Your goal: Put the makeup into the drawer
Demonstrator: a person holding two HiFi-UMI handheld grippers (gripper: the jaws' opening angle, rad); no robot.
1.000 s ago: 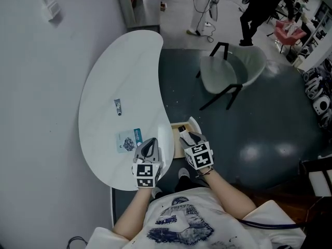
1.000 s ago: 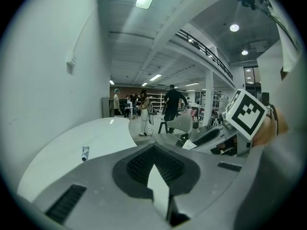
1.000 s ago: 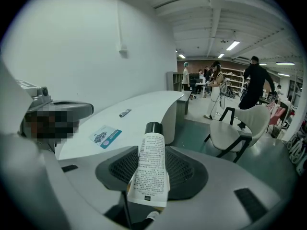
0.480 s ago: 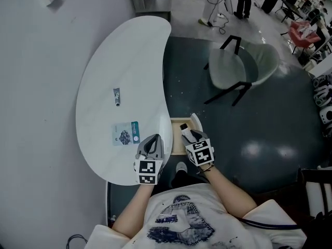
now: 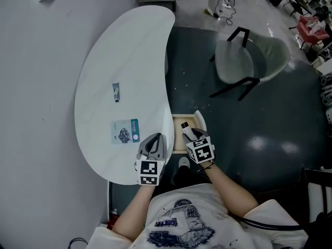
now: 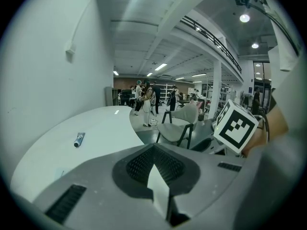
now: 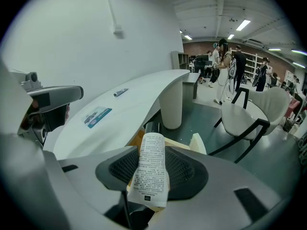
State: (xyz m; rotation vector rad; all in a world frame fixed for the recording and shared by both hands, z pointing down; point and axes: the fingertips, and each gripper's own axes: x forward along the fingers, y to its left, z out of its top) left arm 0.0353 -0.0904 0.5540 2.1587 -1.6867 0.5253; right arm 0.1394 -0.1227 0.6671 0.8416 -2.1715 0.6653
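A white makeup tube (image 7: 152, 171) with a black cap (image 7: 151, 127) lies between the jaws of my right gripper (image 7: 152, 163), which is shut on it. In the head view the right gripper (image 5: 191, 135) holds the tube (image 5: 187, 132) over the open wooden drawer (image 5: 178, 140) beside the table. My left gripper (image 5: 154, 140) is shut and empty over the table's near edge, its jaws (image 6: 156, 169) pressed together. A small tube (image 5: 116, 92) and a flat printed packet (image 5: 125, 131) lie on the white table (image 5: 129, 56).
The drawer's white front (image 5: 201, 121) juts toward the dark floor. A pale chair (image 5: 251, 61) with black legs stands beyond it. A wall runs along the table's left side. People stand far off in the hall (image 6: 146, 97).
Both grippers have sunk a little. The right one has carried the tube lower over the open drawer. Nothing on the table has moved.
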